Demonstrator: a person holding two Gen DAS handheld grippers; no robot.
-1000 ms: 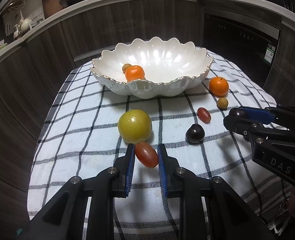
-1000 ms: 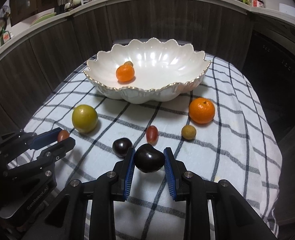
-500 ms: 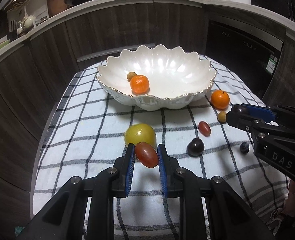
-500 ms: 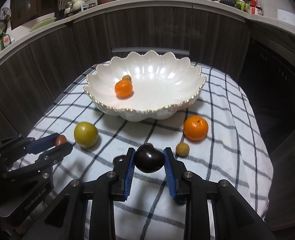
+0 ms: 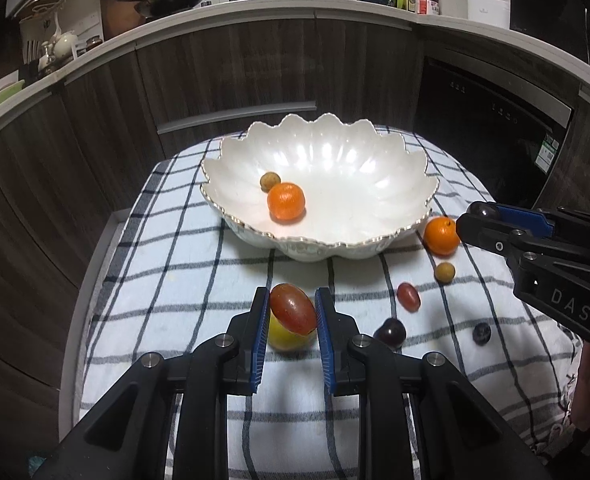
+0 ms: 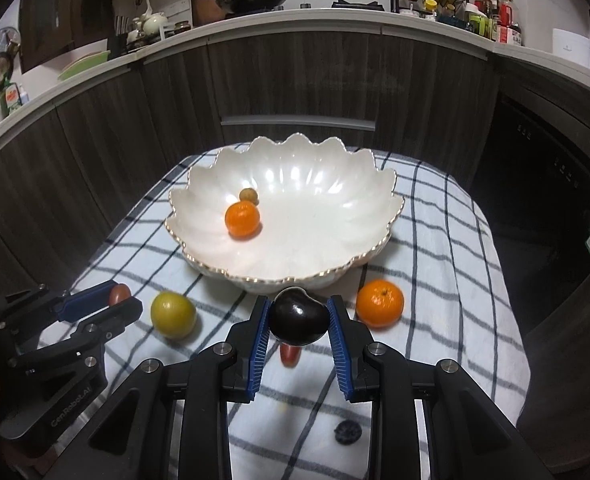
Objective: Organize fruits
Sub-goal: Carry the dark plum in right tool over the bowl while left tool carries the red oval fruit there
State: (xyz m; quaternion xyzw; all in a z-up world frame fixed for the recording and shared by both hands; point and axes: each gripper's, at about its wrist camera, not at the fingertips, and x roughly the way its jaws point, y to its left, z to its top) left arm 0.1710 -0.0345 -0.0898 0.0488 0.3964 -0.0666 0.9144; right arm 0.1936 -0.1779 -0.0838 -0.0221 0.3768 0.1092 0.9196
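White and scallop-edged, the bowl sits at the far end of the checked cloth, holding a tangerine and a small brownish fruit just behind it. Nearer, the left gripper clamps a red tomato and the right gripper clamps a dark plum, both lifted clear of the cloth. On the cloth lie a yellow-green fruit, another tangerine and several smaller fruits.

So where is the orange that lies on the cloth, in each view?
Left wrist view: the orange is at right, by the bowl's right rim, behind the right gripper.
Right wrist view: orange at lower right of the bowl.
Shared landmark: the bowl.
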